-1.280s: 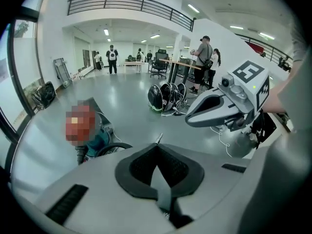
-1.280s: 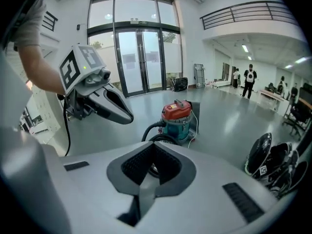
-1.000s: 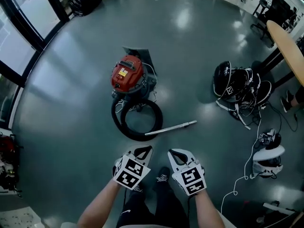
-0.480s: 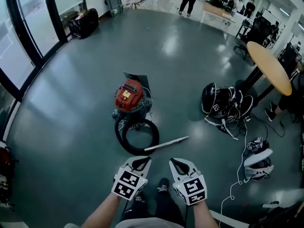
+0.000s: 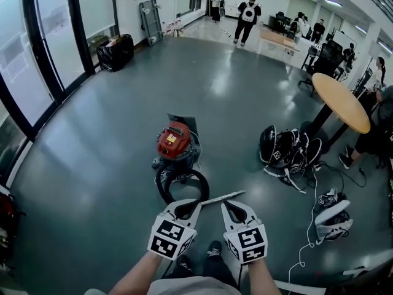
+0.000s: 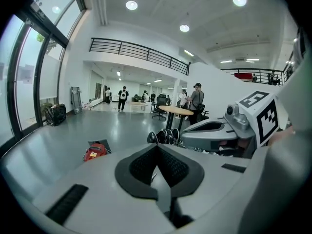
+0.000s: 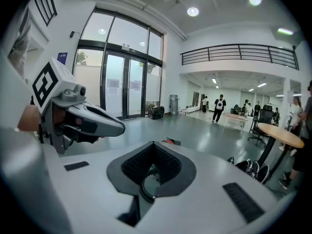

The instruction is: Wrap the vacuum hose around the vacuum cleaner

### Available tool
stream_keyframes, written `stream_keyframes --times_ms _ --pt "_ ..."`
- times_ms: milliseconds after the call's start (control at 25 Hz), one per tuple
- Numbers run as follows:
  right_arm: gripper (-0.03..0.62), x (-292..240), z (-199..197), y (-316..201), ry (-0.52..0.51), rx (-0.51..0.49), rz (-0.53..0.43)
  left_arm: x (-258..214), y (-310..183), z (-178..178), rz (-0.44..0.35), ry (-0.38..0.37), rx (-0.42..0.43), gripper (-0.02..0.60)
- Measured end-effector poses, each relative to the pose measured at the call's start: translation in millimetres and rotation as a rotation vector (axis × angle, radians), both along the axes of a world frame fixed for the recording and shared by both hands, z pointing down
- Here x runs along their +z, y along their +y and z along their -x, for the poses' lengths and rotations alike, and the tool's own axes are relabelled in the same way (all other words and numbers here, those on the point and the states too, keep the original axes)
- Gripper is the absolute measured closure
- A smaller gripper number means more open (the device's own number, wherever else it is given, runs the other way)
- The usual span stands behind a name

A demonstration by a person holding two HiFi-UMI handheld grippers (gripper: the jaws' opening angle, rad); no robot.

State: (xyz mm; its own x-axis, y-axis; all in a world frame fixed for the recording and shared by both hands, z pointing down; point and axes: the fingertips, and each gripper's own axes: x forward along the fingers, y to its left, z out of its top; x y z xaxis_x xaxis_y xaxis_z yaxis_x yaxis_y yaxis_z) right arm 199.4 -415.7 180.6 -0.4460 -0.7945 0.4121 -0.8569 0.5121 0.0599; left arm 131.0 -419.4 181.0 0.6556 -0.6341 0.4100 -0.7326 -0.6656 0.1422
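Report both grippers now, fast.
Left gripper: shut, holding nothing.
Right gripper: shut, holding nothing.

Left gripper (image 5: pixel 187 205) and right gripper (image 5: pixel 230 205) held forward, closed, seemingly empty.

Head cam: high, facing forward-down. 2 gripper cams: lower, facing near-level along own jaws. All 3 share vacuum cleaner (image 5: pixel 174 141) at mid-distance, round table (image 5: pixel 341 100).
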Motion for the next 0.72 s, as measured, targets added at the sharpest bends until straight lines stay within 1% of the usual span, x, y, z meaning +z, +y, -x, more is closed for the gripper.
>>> stream_keyframes --times_ms 240,440,600,720 --pt "0.591 -30.4 8.3 10.3 -0.052 0.01 -0.061 -21.1 14.5 7.7 -0.057 0.0 -0.011 0.577" --pt "0.591 -40.2 8.6 15.6 -0.078 0.029 -0.075 -35.3 17.1 4.4 -0.097 -0.019 0.003 0.577" --pt "0.591 -46.8 5.7 18.7 -0.072 0.035 -0.077 -44.8 20.8 0.8 -0.116 -0.023 0.007 0.577" --pt "0.591 -51.0 5.0 19.6 -0.087 0.032 -0.087 -46.6 23.2 -0.9 -0.124 -0.024 0.009 0.576"
